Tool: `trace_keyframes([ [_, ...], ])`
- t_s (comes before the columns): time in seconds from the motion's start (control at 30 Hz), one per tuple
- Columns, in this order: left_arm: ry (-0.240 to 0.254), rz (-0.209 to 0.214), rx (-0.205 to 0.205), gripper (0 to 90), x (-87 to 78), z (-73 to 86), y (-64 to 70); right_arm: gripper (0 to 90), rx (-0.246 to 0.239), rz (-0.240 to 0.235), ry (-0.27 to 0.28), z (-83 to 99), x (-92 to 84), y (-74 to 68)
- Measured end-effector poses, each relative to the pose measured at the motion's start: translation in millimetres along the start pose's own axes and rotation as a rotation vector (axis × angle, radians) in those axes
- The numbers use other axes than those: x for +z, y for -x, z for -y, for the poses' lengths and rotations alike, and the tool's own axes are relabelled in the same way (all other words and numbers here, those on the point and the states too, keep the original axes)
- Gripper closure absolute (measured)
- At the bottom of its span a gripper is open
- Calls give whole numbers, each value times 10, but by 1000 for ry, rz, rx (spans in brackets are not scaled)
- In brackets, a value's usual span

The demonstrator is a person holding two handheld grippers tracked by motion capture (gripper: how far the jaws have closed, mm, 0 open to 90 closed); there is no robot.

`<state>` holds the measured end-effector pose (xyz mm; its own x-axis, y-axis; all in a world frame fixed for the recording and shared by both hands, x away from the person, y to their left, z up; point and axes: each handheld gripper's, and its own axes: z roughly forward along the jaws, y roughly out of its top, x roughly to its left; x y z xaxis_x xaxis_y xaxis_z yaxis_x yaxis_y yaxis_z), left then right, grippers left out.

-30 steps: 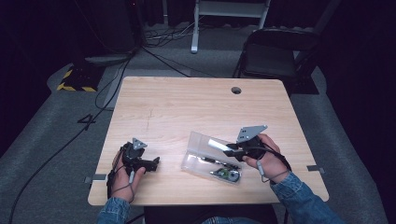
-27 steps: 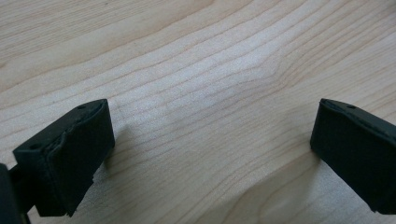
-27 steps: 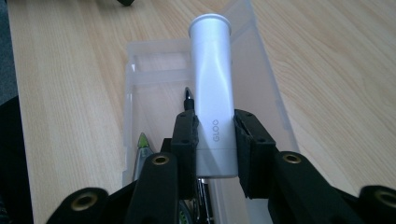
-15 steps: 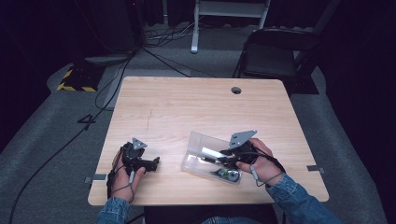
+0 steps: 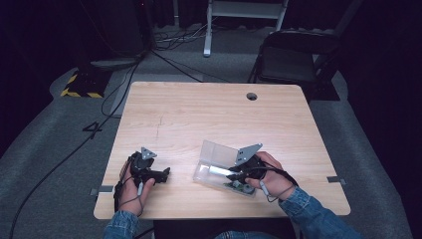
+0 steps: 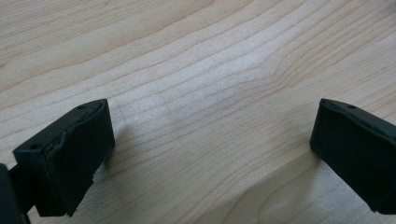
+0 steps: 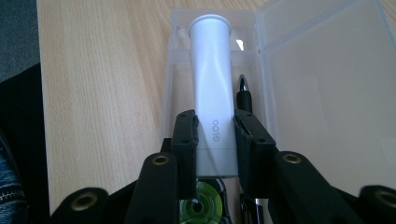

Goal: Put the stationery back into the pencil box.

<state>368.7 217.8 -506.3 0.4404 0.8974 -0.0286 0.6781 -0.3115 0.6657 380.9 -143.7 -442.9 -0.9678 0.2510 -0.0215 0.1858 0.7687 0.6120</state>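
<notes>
A dark room with grey carpet, a folding chair (image 5: 292, 59) and trailing cables surrounds the pale wooden surface (image 5: 209, 119), whose grain runs in long fine streaks and which has a round cable hole near its far edge.

Against the high view of a second ago, the right hand has shifted left and sunk lower, so the right gripper (image 7: 215, 122) now sits down over the open box rather than beside its right end. I judge this as the placing step nearly done: the glue stick is being lowered into the box and only the release is left. The left hand has kept its place.

The clear plastic box (image 5: 217, 164) lies near the front edge of the surface, right of centre, shallow and rectangular, its frosted lid (image 7: 327, 88) hinged open and leaning back. The left gripper (image 5: 163, 174) rests on the surface at the front left, well apart from the box, its matt black jaws wide apart with bare wood between them.

The right gripper is clamped on the glue stick (image 7: 212, 88), a smooth white cylinder with a flared end, lying lengthwise inside the box. Beside it, just touching, lies a slim black pen (image 7: 243, 95) with a glossy tip. Below the jaws a small green, round, translucent thing (image 7: 201, 205) sits in the box; what it is I cannot tell.
</notes>
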Motion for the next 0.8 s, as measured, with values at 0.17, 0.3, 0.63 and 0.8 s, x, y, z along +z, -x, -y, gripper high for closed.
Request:
trace_keyframes([
  [0.17, 0, 0, 0, 2, 0, 0, 0, 712, -9, -13, -19, 9, 62, 9],
  [0.3, 0, 0, 0, 2, 0, 0, 0, 712, -4, -16, -32, 18, 104, 13],
  [0.63, 0, 0, 0, 2, 0, 0, 0, 712, -12, -28, -48, 25, 185, 33],
  [0.8, 0, 0, 0, 2, 0, 0, 0, 712, -5, -29, -49, 33, 207, 51],
])
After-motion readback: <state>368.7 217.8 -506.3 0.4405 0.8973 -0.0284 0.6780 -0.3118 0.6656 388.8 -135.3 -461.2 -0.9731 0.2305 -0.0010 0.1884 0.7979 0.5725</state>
